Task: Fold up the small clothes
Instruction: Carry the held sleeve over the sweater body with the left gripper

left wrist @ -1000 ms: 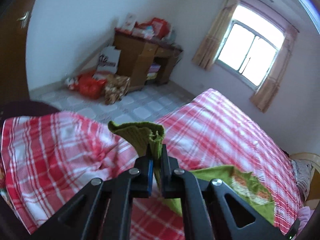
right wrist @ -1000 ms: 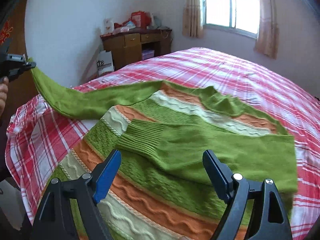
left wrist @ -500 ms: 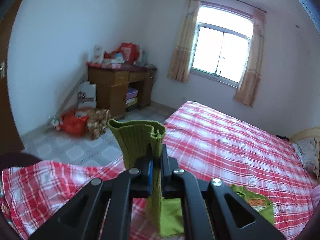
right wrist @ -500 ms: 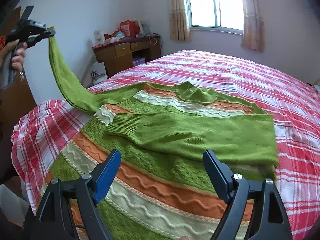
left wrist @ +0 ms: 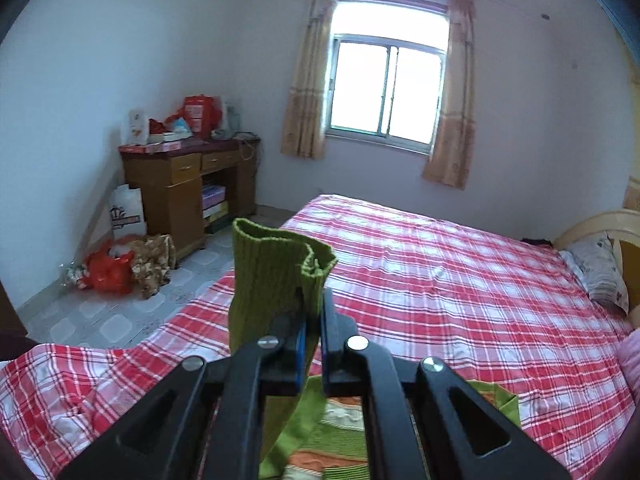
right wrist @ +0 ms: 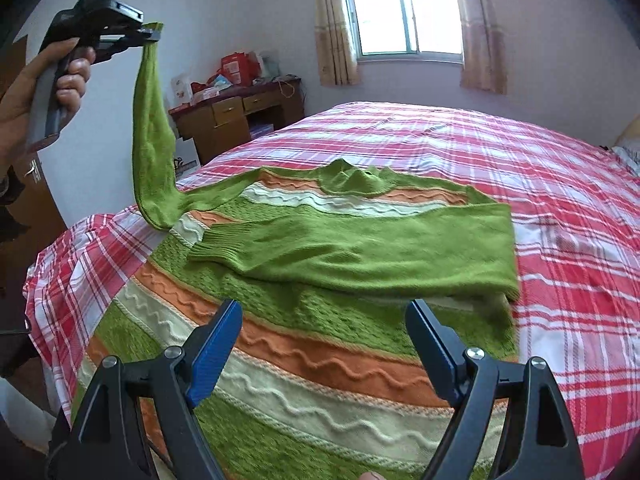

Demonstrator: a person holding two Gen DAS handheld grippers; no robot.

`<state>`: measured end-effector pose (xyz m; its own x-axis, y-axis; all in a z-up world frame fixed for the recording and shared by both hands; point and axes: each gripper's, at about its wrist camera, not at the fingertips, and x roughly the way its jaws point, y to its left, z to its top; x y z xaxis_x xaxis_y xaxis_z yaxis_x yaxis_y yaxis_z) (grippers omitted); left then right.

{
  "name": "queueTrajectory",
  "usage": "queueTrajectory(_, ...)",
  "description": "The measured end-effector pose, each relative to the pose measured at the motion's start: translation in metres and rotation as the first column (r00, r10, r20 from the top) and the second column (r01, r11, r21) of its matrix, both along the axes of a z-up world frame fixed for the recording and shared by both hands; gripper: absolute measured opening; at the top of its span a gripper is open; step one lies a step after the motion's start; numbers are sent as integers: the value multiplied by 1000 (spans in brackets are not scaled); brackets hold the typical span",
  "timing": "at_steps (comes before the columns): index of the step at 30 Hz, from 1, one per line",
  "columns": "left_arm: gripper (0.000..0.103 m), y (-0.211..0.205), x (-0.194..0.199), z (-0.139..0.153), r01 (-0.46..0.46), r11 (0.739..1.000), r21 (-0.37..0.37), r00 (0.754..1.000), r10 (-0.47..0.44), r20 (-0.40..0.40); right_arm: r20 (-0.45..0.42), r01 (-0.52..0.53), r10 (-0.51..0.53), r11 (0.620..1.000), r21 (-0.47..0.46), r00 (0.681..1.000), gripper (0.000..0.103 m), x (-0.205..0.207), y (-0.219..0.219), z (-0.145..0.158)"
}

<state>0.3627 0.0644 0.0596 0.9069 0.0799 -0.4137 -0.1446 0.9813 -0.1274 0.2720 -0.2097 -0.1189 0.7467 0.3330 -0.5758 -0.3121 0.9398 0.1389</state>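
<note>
A green sweater (right wrist: 304,312) with orange and cream wavy stripes lies flat on the bed. One sleeve (right wrist: 360,252) is folded across its chest. The other sleeve (right wrist: 154,140) is lifted high off the bed at the left. My left gripper (right wrist: 154,34) is shut on that sleeve's ribbed cuff (left wrist: 276,268), seen up close in the left wrist view with the jaws (left wrist: 314,344) pinching the knit. My right gripper (right wrist: 324,340) hovers open over the sweater's lower body, nothing between its blue pads.
The bed has a red and white plaid sheet (right wrist: 560,208). A wooden desk (left wrist: 184,188) with boxes and bags stands by the far wall, more bags on the floor (left wrist: 108,268). A pillow (left wrist: 600,272) lies at the headboard. A person's hand (right wrist: 60,76) holds the left gripper.
The left gripper has risen and swung toward the bed, pulling the sleeve from low and stretched out to hanging nearly upright. The right gripper has drifted a little over the sweater, still open.
</note>
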Motion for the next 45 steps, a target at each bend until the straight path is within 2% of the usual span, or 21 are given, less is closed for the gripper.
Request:
queueTrajectory(7,5,-41,11,-12,50,998,24,999,-49,-20,1,19,-19,1000,25,1000,84,-5,-14,-1)
queueTrajectory(12,5,-81,15,-31,105,993,54,994,-103,-39,-23,42,-41,999,33,999,84,-6,-22,-12)
queueTrajectory(19,5,-147,19,-80,160,973,167,986,-149,-75,-63,62,-59,997,45,996,84,-6,-29,-26)
queueTrajectory(24,5,-188,21,-117,205,946,250,977,-181,-115,-93,84,-77,994,71,993,84,-2,-35,-36)
queueTrajectory(26,5,-202,24,-134,245,935,258,965,-211,-154,-113,96,-86,992,84,990,84,1,-38,-41)
queueTrajectory(30,19,-226,28,-165,317,900,300,936,-248,-248,-125,104,-93,991,85,988,84,3,-38,-46)
queueTrajectory(31,32,-229,27,-169,336,890,308,927,-256,-274,-121,104,-93,991,83,988,84,2,-37,-46)
queueTrajectory(32,39,-230,26,-170,345,884,314,922,-257,-289,-120,103,-92,991,85,988,84,2,-37,-46)
queueTrajectory(33,55,-227,20,-169,347,880,324,923,-259,-286,-121,102,-91,990,92,989,84,2,-38,-47)
queueTrajectory(34,63,-222,12,-165,350,875,334,926,-269,-265,-123,102,-89,990,101,988,84,3,-39,-48)
queueTrajectory(35,65,-215,1,-160,354,865,356,929,-281,-239,-124,101,-88,989,108,988,84,2,-41,-48)
queueTrajectory(37,83,-199,-18,-156,348,842,413,935,-284,-211,-124,100,-85,988,121,989,84,2,-43,-49)
queueTrajectory(39,96,-170,-34,-155,311,842,441,949,-252,-189,-123,100,-84,987,126,989,84,1,-43,-49)
queueTrajectory(41,100,-130,-44,-159,269,848,457,960,-197,-200,-126,99,-83,987,127,988,84,1,-43,-49)
queueTrajectory(43,100,-94,-44,-165,194,853,484,972,-100,-212,-131,101,-85,987,121,988,84,2,-42,-48)
queueTrajectory(45,100,-60,-43,-176,126,857,500,971,-5,-237,-138,103,-86,988,116,987,84,3,-41,-44)
